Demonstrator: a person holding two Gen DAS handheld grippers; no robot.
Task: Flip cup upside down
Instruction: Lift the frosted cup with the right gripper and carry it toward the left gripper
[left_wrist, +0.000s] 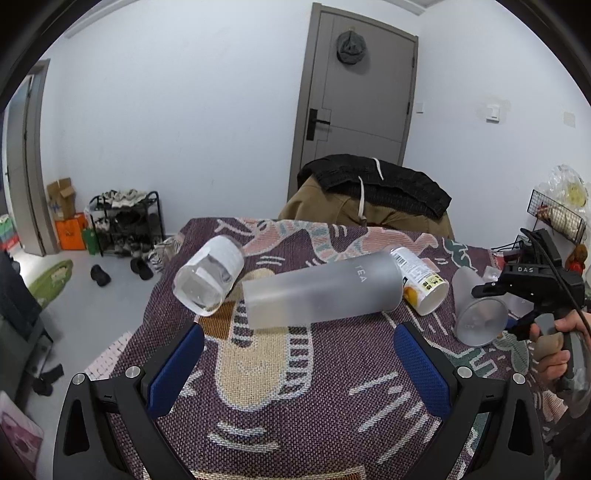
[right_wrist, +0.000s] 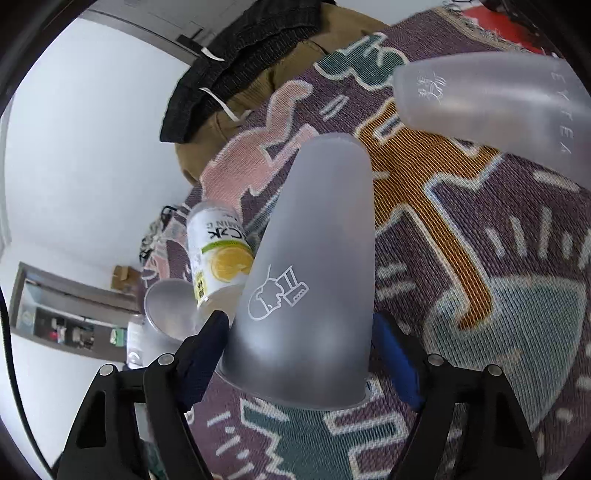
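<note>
A frosted plastic cup (right_wrist: 314, 280) with a white line drawing sits between the blue pads of my right gripper (right_wrist: 301, 343), which is shut on it near its wide rim; the view is rolled sideways. In the left wrist view the same cup (left_wrist: 480, 314) is tilted, its round end facing the camera, held by the right gripper (left_wrist: 491, 290) at the table's right. My left gripper (left_wrist: 297, 354) is open and empty above the patterned cloth (left_wrist: 332, 387), short of a lying frosted "TEA" tumbler (left_wrist: 321, 291).
A clear bottle (left_wrist: 208, 275) lies left of the tumbler, a lemon-label can (left_wrist: 421, 280) behind it. Another frosted cup (right_wrist: 498, 107) shows at the upper right of the right wrist view. A chair with clothes (left_wrist: 369, 199) stands behind the table.
</note>
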